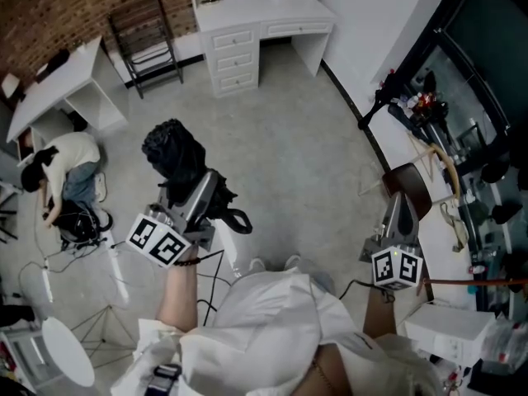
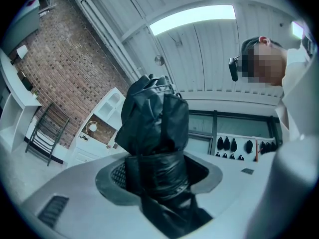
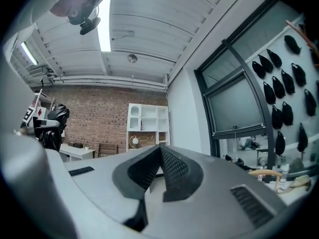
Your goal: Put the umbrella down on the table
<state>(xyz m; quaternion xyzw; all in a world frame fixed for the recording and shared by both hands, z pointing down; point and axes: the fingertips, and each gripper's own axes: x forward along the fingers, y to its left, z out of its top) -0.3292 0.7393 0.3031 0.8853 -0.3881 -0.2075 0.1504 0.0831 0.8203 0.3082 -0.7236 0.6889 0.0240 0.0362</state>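
Note:
A folded black umbrella (image 1: 175,159) stands up out of my left gripper (image 1: 202,196), which is shut on it over the grey floor. In the left gripper view the umbrella (image 2: 154,128) fills the gap between the two grey jaws of the left gripper (image 2: 158,177), and its black fabric bunches above them. My right gripper (image 1: 399,209) hangs at the right, close to the long table's edge. Its jaws meet at the tips and hold nothing (image 3: 159,151). The umbrella (image 3: 52,126) also shows far left in the right gripper view.
A long white table (image 1: 441,254) with cluttered tools runs along the right wall, and a white box (image 1: 450,332) lies near its front end. A white desk with drawers (image 1: 264,15), a folding chair (image 1: 148,35), another white desk (image 1: 58,77) and a crouching person (image 1: 66,172) are farther off.

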